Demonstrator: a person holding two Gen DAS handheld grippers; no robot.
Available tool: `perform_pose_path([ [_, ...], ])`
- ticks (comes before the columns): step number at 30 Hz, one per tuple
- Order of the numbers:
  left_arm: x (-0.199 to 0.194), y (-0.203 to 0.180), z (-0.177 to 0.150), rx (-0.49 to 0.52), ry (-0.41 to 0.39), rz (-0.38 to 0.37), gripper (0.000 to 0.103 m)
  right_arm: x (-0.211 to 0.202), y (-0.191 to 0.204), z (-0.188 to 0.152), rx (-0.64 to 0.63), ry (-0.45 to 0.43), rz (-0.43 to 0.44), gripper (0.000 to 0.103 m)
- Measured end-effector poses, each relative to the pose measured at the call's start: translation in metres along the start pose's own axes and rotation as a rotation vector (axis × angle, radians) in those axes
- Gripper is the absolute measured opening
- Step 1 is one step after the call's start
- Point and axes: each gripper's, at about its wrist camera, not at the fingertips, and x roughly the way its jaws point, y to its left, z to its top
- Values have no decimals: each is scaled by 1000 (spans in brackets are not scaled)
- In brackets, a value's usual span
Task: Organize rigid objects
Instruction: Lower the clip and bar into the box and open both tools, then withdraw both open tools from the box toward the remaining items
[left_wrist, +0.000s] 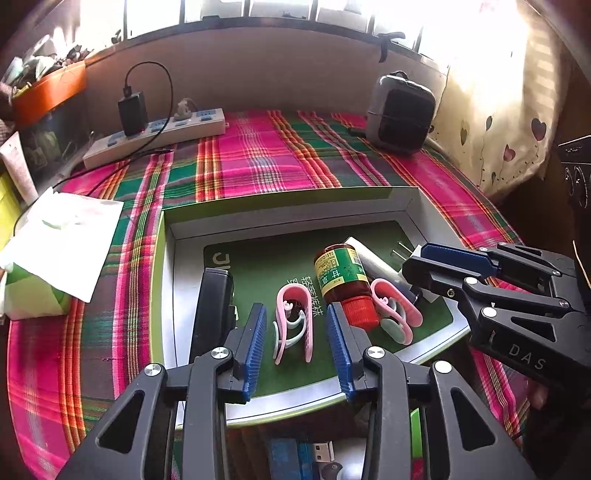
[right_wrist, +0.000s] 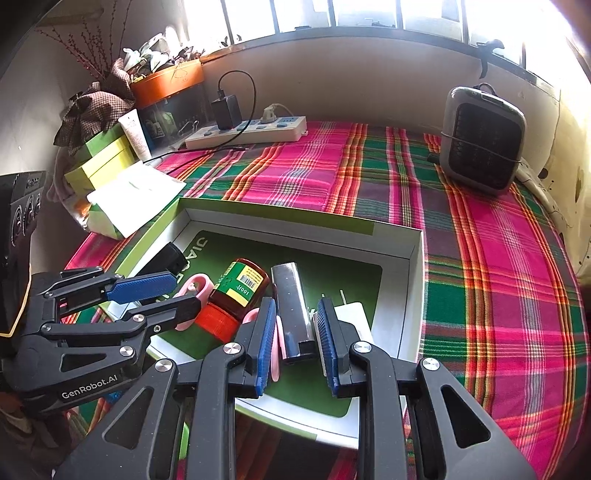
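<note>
Sunlit windows run behind a bench draped in a pink and green plaid cloth (left_wrist: 280, 158), with a white power strip (left_wrist: 155, 134) and a grey heater (left_wrist: 400, 110) at its far edge and a tissue pack (left_wrist: 59, 251) to the left.

On the near part of the cloth sits a shallow white box (left_wrist: 288, 206) with a green floor, and the rigid objects lie inside it. From the left wrist view, a pink clip (left_wrist: 293, 325) lies flat on the green floor between the blue pads of the left gripper (left_wrist: 297, 350) — the pads stand clear of it on both sides, so this gripper is released and grasps nothing. Just to the clip's right lies a brown bottle (left_wrist: 343, 275) with a red cap, on its side, and a second pink clip (left_wrist: 397, 315) beyond it. A black object (left_wrist: 214, 310) rests along the box's left wall.

From the right wrist view, the right gripper (right_wrist: 295, 339) brackets the near end of a dark silver-faced bar (right_wrist: 291, 310) with its pads drawn narrow; whether they actually press on it I cannot tell. A white piece (right_wrist: 356, 317) lies just right of that bar.
</note>
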Motion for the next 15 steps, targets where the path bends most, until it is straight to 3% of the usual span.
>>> perform_pose_path([
  [15, -48, 12, -20, -50, -81, -21, 34, -35, 5, -19, 46, -61, -13, 38],
])
